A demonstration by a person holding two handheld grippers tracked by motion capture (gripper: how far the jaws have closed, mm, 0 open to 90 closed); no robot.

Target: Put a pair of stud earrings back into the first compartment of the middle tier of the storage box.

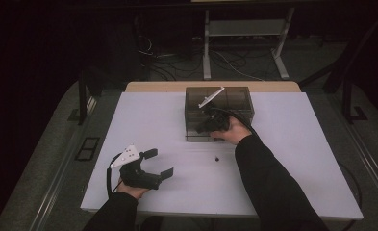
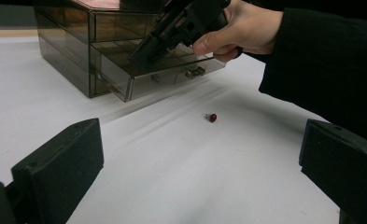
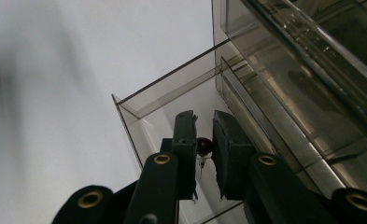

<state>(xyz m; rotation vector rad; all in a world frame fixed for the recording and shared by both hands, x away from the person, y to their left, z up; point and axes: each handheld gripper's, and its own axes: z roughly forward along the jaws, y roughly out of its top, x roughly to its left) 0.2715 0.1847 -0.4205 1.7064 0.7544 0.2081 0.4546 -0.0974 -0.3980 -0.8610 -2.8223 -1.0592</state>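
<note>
Right gripper [image 3: 203, 140] jaws pinching red bead [image 3: 204, 145] over open drawer [image 3: 172, 100], left gripper [image 1: 154, 163] jaws wide apart

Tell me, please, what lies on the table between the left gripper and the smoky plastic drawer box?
A small red bead lies there alone on the white table; the left gripper view shows it best.

- No text, label, brand, number or sign can be read anywhere in these views.
- The smoky transparent plastic drawer box [image 1: 219, 111] bears no lettering.
- The white table [image 1: 148, 125] bears none either.
</note>
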